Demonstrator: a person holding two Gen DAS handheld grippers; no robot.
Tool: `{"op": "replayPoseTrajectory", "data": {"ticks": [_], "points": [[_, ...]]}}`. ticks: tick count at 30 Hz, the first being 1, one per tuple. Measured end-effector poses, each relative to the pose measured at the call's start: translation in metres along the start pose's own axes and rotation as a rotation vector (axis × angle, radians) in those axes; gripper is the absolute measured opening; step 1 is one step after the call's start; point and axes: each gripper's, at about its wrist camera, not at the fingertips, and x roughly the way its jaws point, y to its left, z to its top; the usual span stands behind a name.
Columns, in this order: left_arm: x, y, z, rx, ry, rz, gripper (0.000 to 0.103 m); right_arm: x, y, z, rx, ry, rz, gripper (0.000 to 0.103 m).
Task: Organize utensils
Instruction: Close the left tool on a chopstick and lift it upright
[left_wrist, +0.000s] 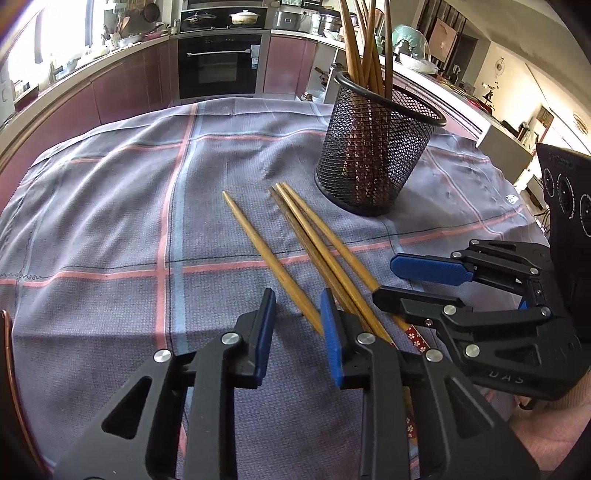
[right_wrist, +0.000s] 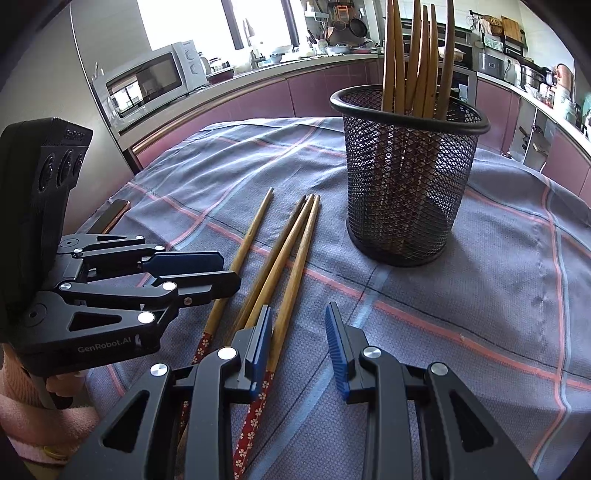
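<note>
Honestly, your left hand-held gripper (left_wrist: 297, 321) and right hand-held gripper (right_wrist: 299, 332) are both released, holding nothing. 4 chopsticks (left_wrist: 314, 254) lie on the tabletop (left_wrist: 110, 221) beside the mesh cup (left_wrist: 373, 155); I'd pinch 1 mid-shaft, then drop it in tip-up.

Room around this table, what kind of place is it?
Most likely a home kitchen: a built-in oven under a pot-laden counter, a microwave by the window, and pans hanging on the far wall.

Both grippers black (left_wrist: 297, 325) (right_wrist: 297, 343), blue ribbed pads (right_wrist: 338, 350), silver pivot screws. "GenRobot.AI" print on left body. Pink knit sleeve (right_wrist: 22, 413).
</note>
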Motion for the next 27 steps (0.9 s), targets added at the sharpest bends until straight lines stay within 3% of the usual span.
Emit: {"op": "replayPoseTrajectory", "data": {"ticks": [7, 11, 18, 27], "points": [[0.007, 0.003, 0.011, -0.009, 0.01, 0.011, 0.027, 0.007, 0.003, 0.009, -0.016, 0.001, -0.009, 0.029], [0.011, 0.005, 0.016, -0.022, 0.011, 0.027, 0.02, 0.014, 0.004, 0.017, -0.027, 0.0, -0.02, 0.028], [0.009, 0.006, 0.015, -0.046, 0.01, 0.049, 0.014, 0.018, 0.002, 0.021, -0.024, 0.003, -0.032, 0.009], [0.01, 0.006, 0.015, -0.031, 0.016, 0.076, 0.017, 0.02, 0.003, 0.023, -0.028, 0.01, -0.046, 0.01]]}}
